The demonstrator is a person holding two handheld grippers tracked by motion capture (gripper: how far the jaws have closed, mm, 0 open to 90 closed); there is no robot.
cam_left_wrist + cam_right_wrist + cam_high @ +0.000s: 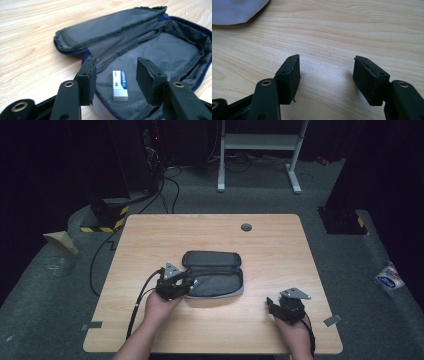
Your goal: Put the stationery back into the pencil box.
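pouch cut by top edge | eraser print blurred

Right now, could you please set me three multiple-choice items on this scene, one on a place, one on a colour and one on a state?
1. Where does the eraser lie?
A. Inside the open pencil case
B. On the bare table
C. Between the right gripper's jaws

2. What colour is the zip along the case's edge?
A. Red
B. Blue
C. Yellow

3. How does the right gripper stand?
A. Shut on the eraser
B. Shut on nothing
C. Open over bare wood

Answers: 1 A, the left gripper view shows it on the grey lining; 2 B, blue teeth edge the case there; 3 C, the right gripper view shows its jaws apart above the table.
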